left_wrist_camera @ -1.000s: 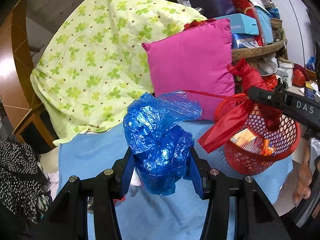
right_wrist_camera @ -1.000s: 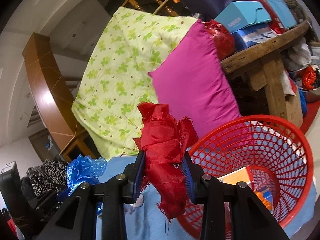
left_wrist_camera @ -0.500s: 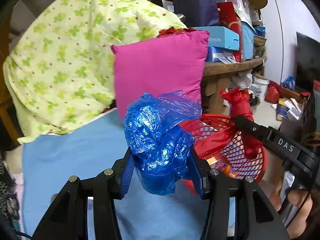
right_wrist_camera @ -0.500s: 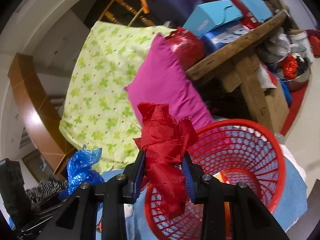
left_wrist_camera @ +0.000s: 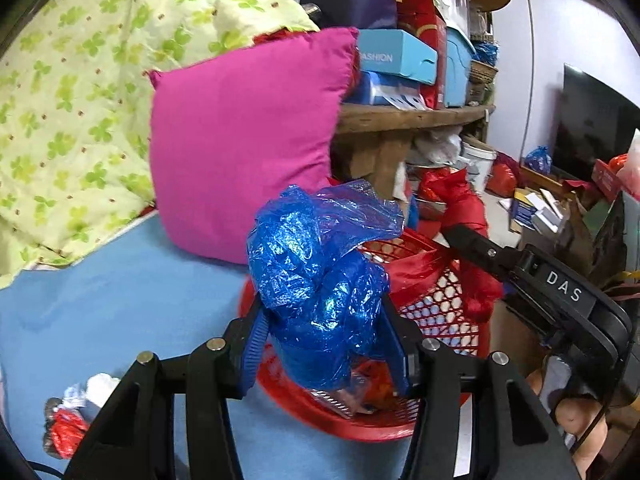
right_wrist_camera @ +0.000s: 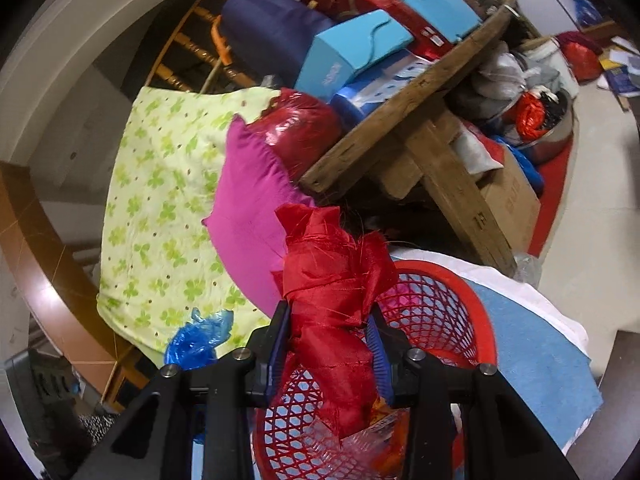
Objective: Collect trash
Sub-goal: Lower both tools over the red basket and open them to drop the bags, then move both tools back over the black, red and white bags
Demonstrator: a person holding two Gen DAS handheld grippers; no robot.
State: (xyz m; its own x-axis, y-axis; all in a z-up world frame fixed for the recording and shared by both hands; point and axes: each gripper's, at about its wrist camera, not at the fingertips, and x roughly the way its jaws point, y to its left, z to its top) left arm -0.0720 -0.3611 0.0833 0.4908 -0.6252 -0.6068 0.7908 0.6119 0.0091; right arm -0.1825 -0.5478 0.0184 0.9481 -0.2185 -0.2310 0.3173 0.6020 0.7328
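Left gripper (left_wrist_camera: 326, 350), jaws easing apart around a crumpled blue plastic bag (left_wrist_camera: 316, 280), and right gripper (right_wrist_camera: 330, 344), likewise loosening on frayed red fabric (right_wrist_camera: 334, 304), both above the red basket (right_wrist_camera: 486, 332): light, limp, slippery scraps, probably best pinched mid-bunch.
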